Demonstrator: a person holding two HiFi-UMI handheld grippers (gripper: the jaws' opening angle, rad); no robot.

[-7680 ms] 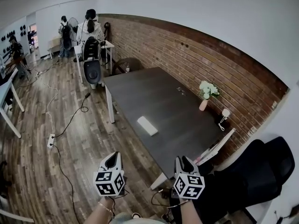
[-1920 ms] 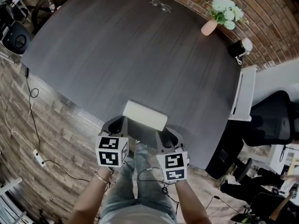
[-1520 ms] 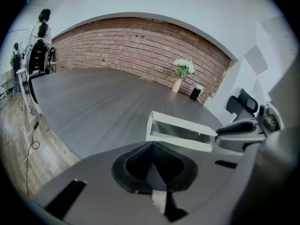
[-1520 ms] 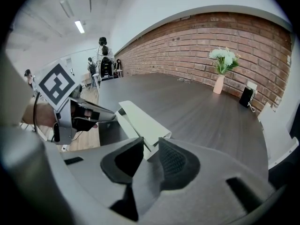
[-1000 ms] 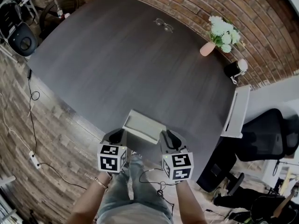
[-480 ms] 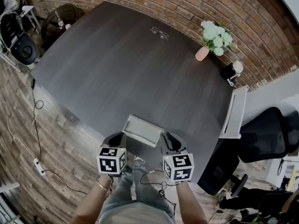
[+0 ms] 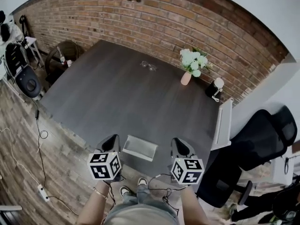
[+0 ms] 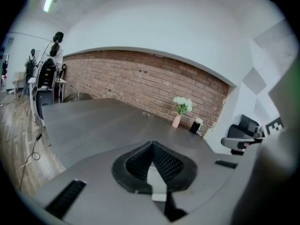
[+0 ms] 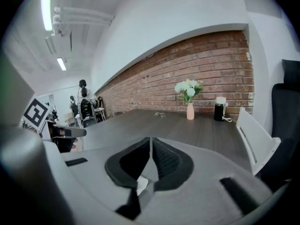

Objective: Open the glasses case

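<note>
While both grippers hang over the table's near edge, the pale glasses case (image 7: 139, 147) lies between them, apparently open.
Just inside that edge, the case touches neither gripper. The left gripper (image 7: 110, 143) has its jaws together on nothing; the right gripper (image 7: 180, 147) is closing its jaws, tips nearly meeting, nothing between them. Beyond the case the dark table (image 7: 112, 95) stretches wide to a pair of glasses (image 7: 149, 65) and a flower vase (image 7: 186, 77) near the brick wall.
</note>
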